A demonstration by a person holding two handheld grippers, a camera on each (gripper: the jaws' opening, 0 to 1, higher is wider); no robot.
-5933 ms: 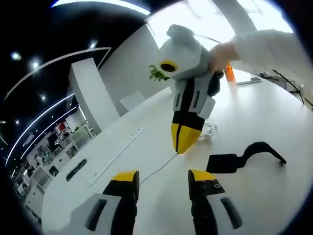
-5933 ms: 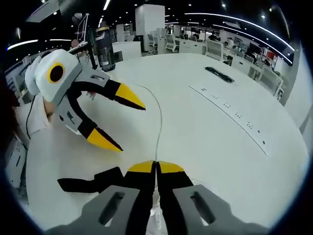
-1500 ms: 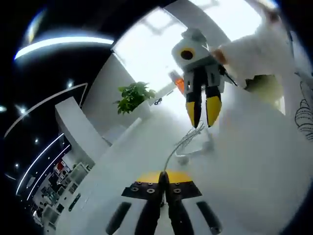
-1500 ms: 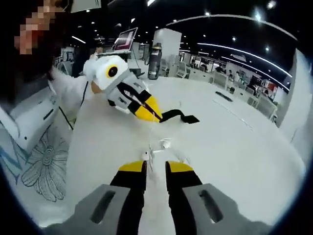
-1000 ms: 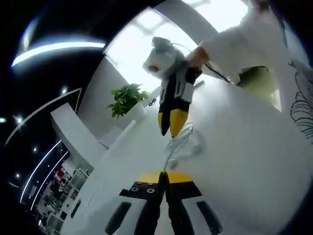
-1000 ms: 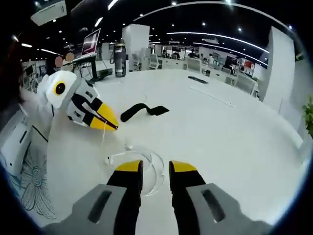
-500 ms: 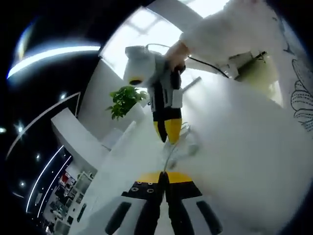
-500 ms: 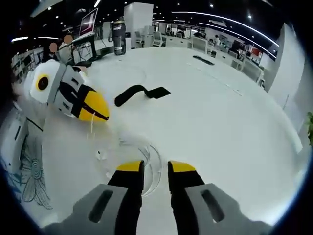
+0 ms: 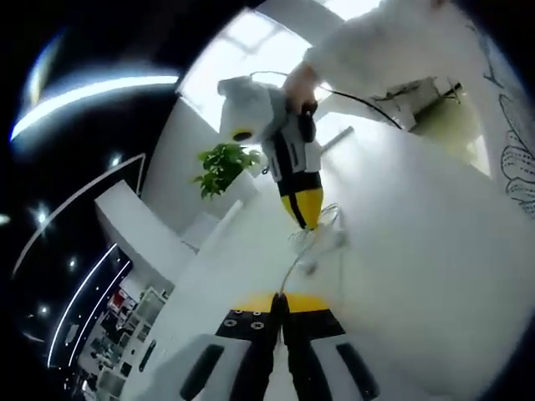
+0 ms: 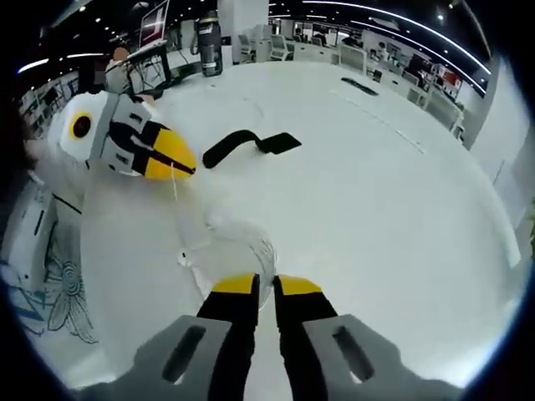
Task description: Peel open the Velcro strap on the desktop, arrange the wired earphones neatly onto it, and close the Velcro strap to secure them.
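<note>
The white wired earphones (image 10: 238, 234) lie in loose loops on the white table (image 10: 376, 192), just ahead of my right gripper (image 10: 267, 288). Its jaws are closed to a narrow gap over the near edge of the loops. My left gripper (image 10: 185, 163) comes in from the left, shut on the cable, which hangs down from its tips. In the left gripper view, my left gripper (image 9: 280, 299) pinches the cable, which runs up to the loops (image 9: 322, 242) under my right gripper (image 9: 308, 219). The black Velcro strap (image 10: 247, 142) lies open on the table beyond the loops.
A dark bottle (image 10: 209, 33) stands at the far edge and a flat dark object (image 10: 361, 83) lies further right. A person's white sleeve (image 9: 393, 42) reaches across the top of the left gripper view, with a potted plant (image 9: 221, 167) beyond the table (image 9: 401, 251).
My right gripper's jaws have narrowed from open onto the cable loops. My left gripper stays shut on the cable and has shifted little.
</note>
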